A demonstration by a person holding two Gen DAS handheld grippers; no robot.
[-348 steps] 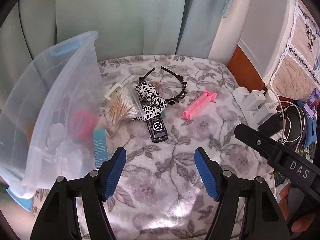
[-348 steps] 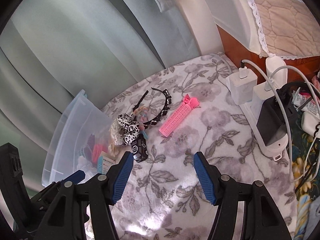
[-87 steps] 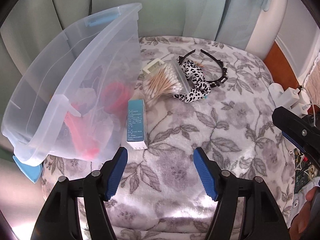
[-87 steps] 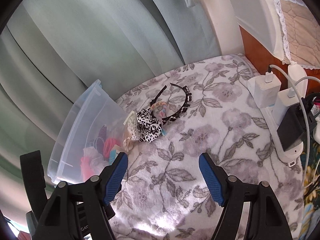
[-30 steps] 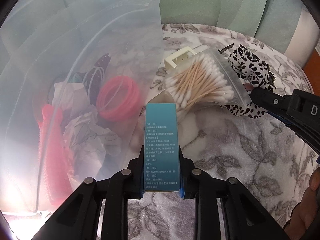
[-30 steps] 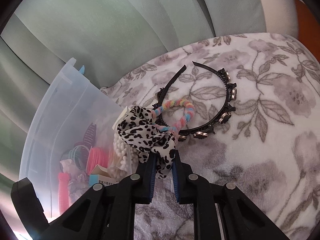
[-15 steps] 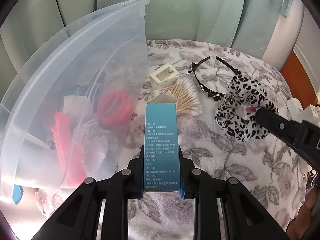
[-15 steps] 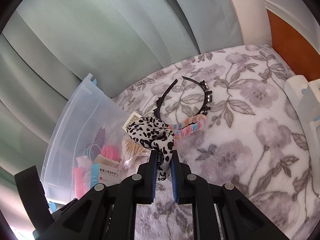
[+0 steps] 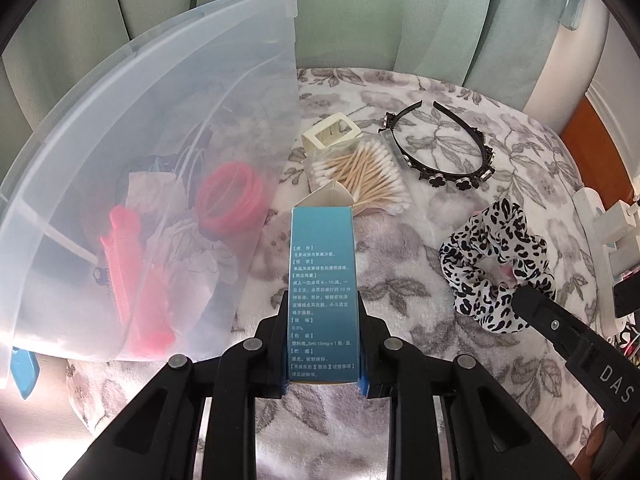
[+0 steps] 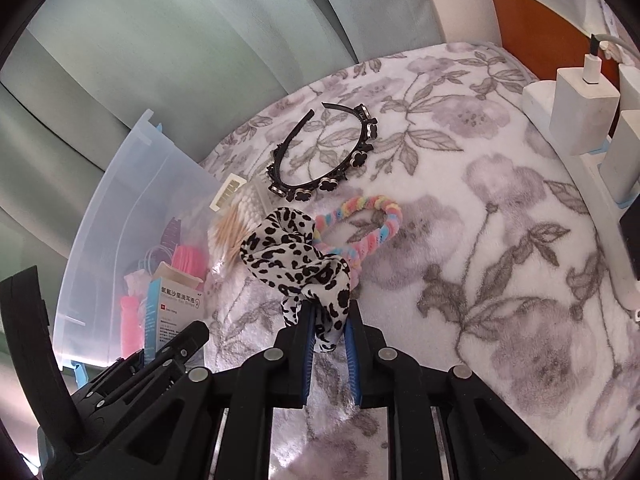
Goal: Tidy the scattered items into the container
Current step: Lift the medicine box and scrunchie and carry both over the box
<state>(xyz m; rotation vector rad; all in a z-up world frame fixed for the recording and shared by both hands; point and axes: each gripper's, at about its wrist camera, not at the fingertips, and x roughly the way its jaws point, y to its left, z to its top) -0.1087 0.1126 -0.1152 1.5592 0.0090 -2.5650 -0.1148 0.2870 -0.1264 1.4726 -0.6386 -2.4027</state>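
Clear plastic walls of the container [image 9: 168, 92], tipped toward the camera at the left of the flowered blanket [image 9: 328, 272], already hold pink hair rollers [image 9: 132, 280] and a pink coil [image 9: 232, 196]. Just right of its open mouth, the left gripper [image 9: 324, 344] has its jaws clamped on a teal medicine box [image 9: 322, 292], held clear of the blanket; the box wants carrying well past the rim before it is let go, so it drops among the rollers rather than catching the wall. Behind it lie a bag of cotton swabs [image 9: 368, 176], a cream hair claw [image 9: 332, 138] and a black headband [image 9: 448, 160], none yet collected. Farther right, the right gripper [image 10: 328, 354] pinches a leopard-print scrunchie [image 10: 300, 260], its jaws easing apart with the fabric between them; the grip looks thin, so a firmer bite seems wise before the swing leftward. A pastel hair tie [image 10: 360, 220] rests beneath it.
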